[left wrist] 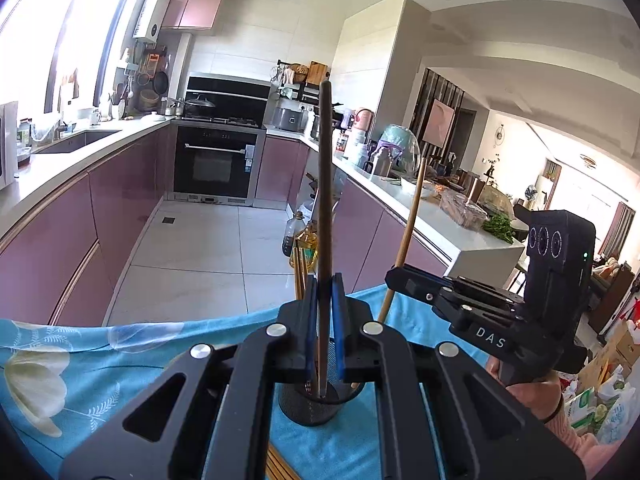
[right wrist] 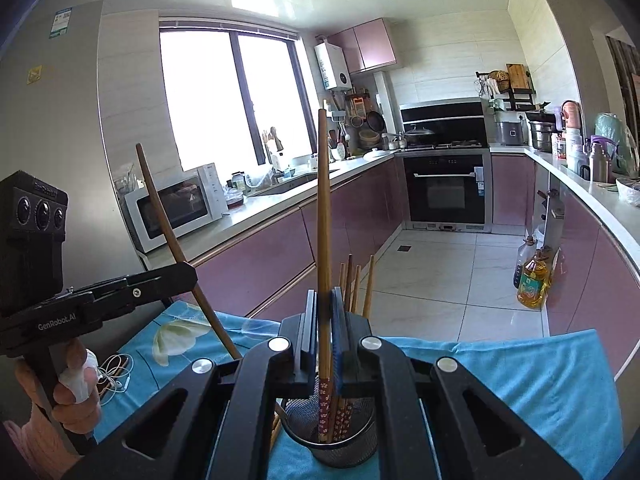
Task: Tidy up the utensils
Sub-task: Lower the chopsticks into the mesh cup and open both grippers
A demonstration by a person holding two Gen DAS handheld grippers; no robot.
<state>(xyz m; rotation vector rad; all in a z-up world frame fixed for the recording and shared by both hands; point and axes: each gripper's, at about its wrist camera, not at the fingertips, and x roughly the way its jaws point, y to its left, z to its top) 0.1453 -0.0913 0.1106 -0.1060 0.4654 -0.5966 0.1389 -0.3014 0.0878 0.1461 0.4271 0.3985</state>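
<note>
Both pairs of jaws are pressed nearly together, each pinching a single chopstick. Between the blue pads of the left gripper (left wrist: 325, 280) stands a dark chopstick (left wrist: 325, 184), almost upright, its upper end rising far above the fingertips and its lower end reaching down into the black mesh holder (left wrist: 310, 408) just under the jaws. Blue pads on the right gripper (right wrist: 324, 294) close on a light wooden chopstick (right wrist: 323, 208), also near upright, whose red patterned end dips into the same mesh holder (right wrist: 340, 446) directly below.

Beside that red end, a few more patterned chopsticks (right wrist: 343, 420) stand in the cup, and their plain wooden tips (right wrist: 356, 280) show just right of the right gripper's fingertips. From the left gripper's side, other wooden sticks (left wrist: 299, 272) poke up just left of its jaws.

Each gripper shows in the other's camera: the right one (left wrist: 394, 276) sits to the right of the left jaws, holding its slanted pale stick (left wrist: 408, 232); the left one (right wrist: 188, 276) lies to the left of the right jaws with its stick (right wrist: 168, 232) leaning.

Under the holder spreads a blue flowered cloth (left wrist: 80, 360). A hand (right wrist: 72, 384) grips the left handle, a white wrap on one finger, and a white cable (right wrist: 116, 372) lies on the cloth beside it. Farther out are pink cabinets (left wrist: 120, 200), an oven (right wrist: 446, 192) and a microwave (right wrist: 176, 204).
</note>
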